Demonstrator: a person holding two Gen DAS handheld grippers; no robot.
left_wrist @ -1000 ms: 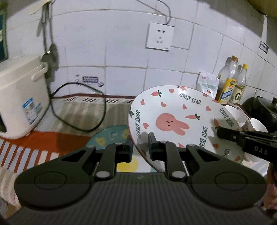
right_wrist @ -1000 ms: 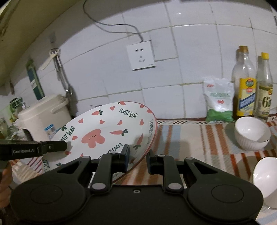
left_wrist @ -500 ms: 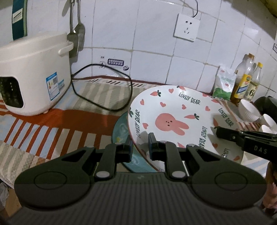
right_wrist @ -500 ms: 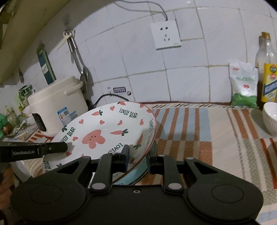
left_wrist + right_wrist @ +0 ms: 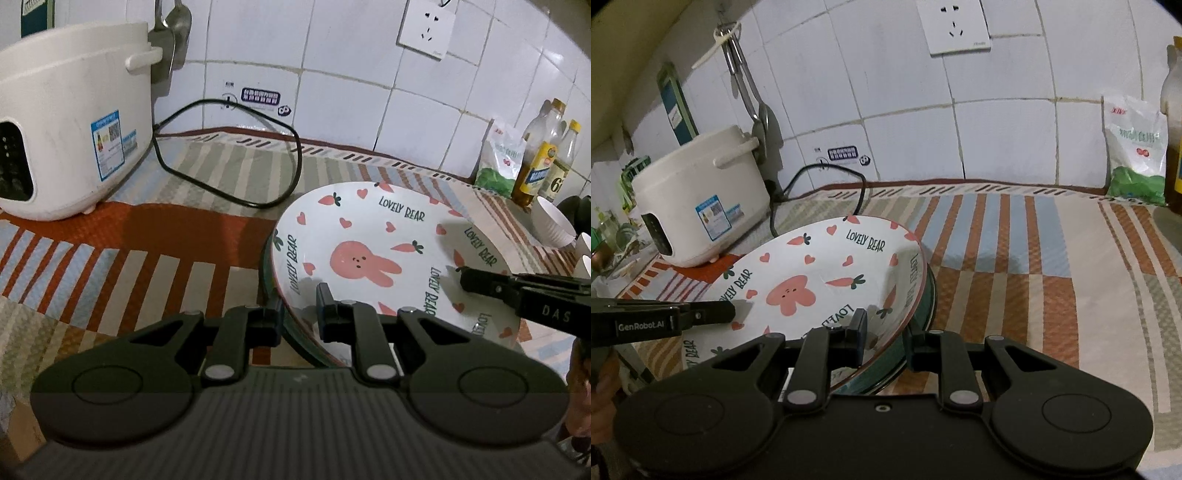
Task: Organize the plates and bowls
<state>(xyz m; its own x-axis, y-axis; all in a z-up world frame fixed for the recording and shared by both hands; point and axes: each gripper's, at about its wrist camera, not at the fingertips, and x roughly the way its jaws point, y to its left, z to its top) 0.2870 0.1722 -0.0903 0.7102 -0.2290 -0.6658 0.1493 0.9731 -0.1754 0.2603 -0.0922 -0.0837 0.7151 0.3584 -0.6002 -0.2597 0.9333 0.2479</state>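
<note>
Left gripper (image 5: 299, 310) clamps the near-left rim of the bunny plate (image 5: 373, 254), and right gripper (image 5: 884, 338) clamps the opposite rim. The plate sits tilted just above a dark-rimmed plate (image 5: 919, 332) on the striped cloth (image 5: 1015, 266). Beyond: black cord (image 5: 229, 162), rice cooker (image 5: 70, 114) far left, white bowls (image 5: 552, 225) and bottles (image 5: 539, 166) far right.
</note>
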